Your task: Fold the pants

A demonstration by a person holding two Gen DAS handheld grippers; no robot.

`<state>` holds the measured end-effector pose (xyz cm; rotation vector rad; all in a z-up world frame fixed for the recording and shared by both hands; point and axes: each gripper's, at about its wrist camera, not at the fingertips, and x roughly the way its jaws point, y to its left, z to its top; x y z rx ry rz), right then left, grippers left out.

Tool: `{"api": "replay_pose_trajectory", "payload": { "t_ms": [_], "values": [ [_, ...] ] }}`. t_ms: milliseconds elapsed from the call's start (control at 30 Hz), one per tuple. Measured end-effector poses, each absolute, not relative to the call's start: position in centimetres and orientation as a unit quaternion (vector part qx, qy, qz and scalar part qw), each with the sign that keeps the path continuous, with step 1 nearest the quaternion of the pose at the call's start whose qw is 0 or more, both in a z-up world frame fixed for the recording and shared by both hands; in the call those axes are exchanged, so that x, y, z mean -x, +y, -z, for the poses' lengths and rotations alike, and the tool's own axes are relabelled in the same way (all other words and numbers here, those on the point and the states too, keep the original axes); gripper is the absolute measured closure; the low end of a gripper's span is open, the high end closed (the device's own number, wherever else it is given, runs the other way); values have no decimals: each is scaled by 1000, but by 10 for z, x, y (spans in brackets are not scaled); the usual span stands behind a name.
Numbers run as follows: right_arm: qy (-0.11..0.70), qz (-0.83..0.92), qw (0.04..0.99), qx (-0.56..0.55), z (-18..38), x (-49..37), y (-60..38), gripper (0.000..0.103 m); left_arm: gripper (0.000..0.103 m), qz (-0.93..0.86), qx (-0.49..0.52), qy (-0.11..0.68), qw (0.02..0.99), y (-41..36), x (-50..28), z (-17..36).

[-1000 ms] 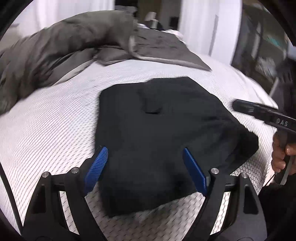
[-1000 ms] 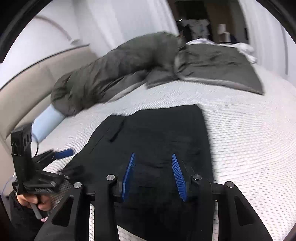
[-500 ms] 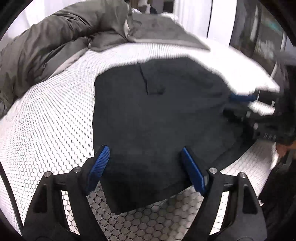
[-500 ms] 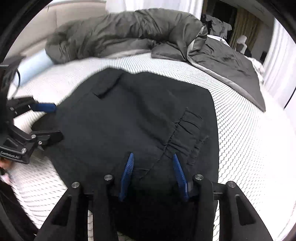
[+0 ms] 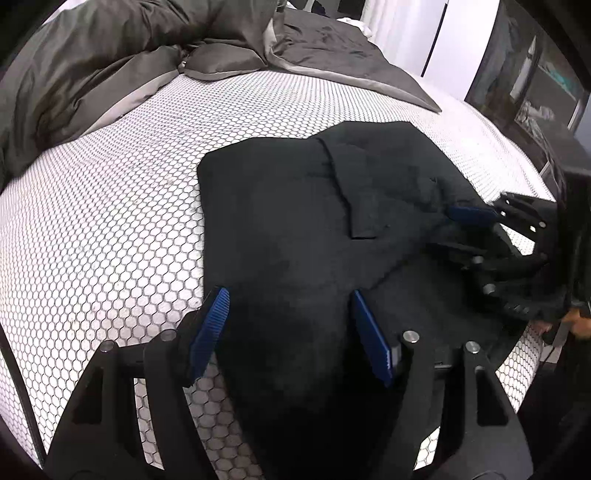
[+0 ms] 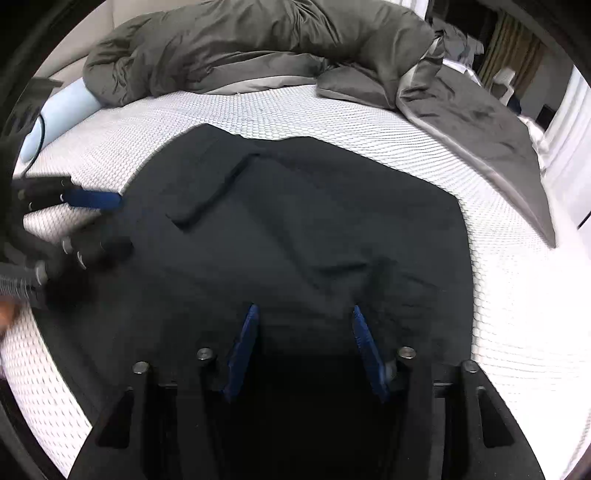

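Black pants (image 5: 295, 229) lie spread on the white honeycomb mattress (image 5: 103, 221), with a back pocket flap facing up; they also fill the right wrist view (image 6: 295, 229). My left gripper (image 5: 291, 332) is open, low over the near left edge of the pants. My right gripper (image 6: 303, 343) is open, low over the near right edge by the gathered waistband. Each gripper shows in the other's view: the right one (image 5: 476, 232) at the pants' right edge, the left one (image 6: 88, 218) at their left edge.
A crumpled grey duvet (image 5: 110, 62) is heaped along the far side of the bed. A light blue pillow (image 6: 62, 114) lies at the far left. White curtains (image 5: 406, 33) and dark furniture (image 5: 535, 85) stand beyond the bed's right edge.
Both grippers have dropped lower and moved in over the near edges of the pants. Both have stayed open.
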<state>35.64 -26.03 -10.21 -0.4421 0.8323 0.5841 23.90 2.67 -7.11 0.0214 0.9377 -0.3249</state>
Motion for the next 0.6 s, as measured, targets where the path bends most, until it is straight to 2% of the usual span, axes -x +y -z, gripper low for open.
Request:
{"api": "replay_pose_trajectory", "payload": {
  "t_ms": [133, 300, 533, 600],
  "values": [
    [384, -272, 856, 214, 95, -346, -268, 51, 36, 153, -7, 439, 885, 25, -235, 58],
    [362, -304, 859, 194, 72, -334, -256, 46, 36, 145, 44, 390, 908, 35, -248, 29],
    [402, -260, 833, 278, 97, -393, -181, 53, 39, 90, 57, 470, 876, 33, -308, 67],
    [407, -242, 833, 286, 101, -398, -192, 53, 30, 91, 67, 473, 874, 39, -311, 75]
  ]
}}
